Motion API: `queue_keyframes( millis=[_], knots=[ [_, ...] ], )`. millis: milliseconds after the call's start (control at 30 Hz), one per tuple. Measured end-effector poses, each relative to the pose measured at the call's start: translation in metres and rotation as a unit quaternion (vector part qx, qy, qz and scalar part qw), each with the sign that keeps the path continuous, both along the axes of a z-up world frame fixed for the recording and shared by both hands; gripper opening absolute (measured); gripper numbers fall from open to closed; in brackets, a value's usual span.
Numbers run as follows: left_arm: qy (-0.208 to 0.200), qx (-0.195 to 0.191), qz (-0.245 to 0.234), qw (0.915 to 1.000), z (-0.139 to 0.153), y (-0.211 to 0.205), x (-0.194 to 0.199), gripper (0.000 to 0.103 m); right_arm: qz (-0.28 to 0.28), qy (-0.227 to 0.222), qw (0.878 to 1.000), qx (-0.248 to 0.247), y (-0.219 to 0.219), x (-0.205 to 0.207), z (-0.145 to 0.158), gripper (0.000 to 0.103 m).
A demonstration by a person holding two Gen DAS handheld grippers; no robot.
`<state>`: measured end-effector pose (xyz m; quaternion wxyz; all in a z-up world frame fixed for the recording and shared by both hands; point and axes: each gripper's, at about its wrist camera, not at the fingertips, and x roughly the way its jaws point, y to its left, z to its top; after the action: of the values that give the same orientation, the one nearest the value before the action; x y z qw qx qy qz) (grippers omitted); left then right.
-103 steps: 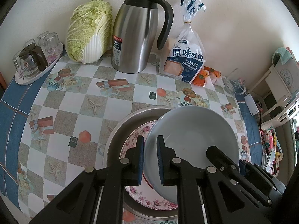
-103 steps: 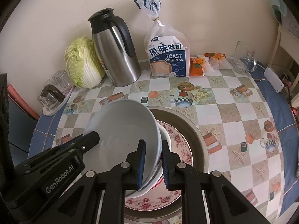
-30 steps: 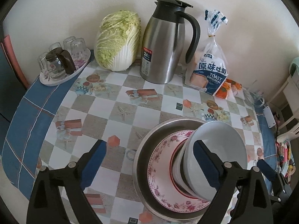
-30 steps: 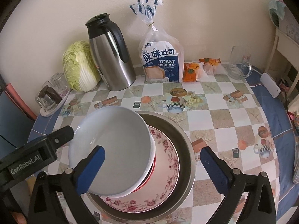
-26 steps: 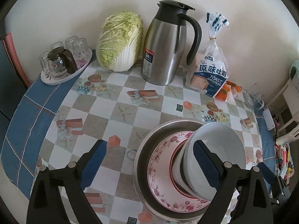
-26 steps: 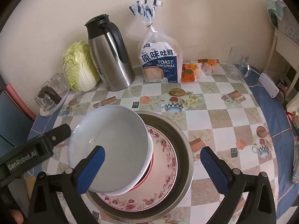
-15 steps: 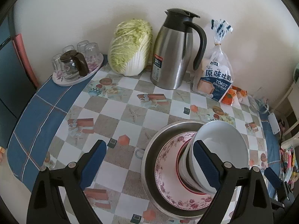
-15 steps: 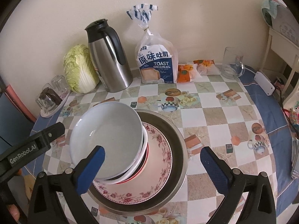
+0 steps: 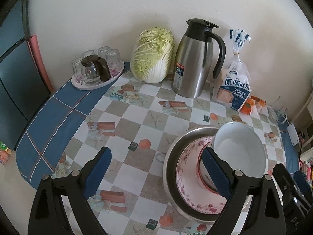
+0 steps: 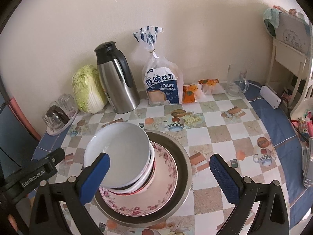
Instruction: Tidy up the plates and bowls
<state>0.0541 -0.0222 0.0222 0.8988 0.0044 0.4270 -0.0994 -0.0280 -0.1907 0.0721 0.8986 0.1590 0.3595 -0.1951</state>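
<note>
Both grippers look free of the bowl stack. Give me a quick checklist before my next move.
1. Left gripper open and empty: ok.
2. Right gripper open and empty: ok.
3. White bowl nested on the bowls below it: ok, though it leans to one side.
4. Bowl stack centred on the floral plate: not ok, it sits off to one edge.
5. Plate seated inside the metal basin: ok.
6. Stack steady enough to be left alone: cannot tell from these views.
</note>
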Motion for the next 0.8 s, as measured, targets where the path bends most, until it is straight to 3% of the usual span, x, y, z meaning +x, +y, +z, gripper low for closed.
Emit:
queue_keyframes(
  millis=[267, 800],
  knots=[
    [0.006, 0.008, -0.015, 0.9998, -0.007, 0.006, -0.014, 0.094, -0.005, -0.018, 1.000, -0.013, 0.008, -0.018, 0.003, 0.103],
    [0.028, 0.033, -0.033, 0.9985, -0.029, 0.012, -0.030, 0.094, 0.011, 0.017, 1.000, -0.011, 0.023, -0.033, -0.020, 0.103]
  ],
)
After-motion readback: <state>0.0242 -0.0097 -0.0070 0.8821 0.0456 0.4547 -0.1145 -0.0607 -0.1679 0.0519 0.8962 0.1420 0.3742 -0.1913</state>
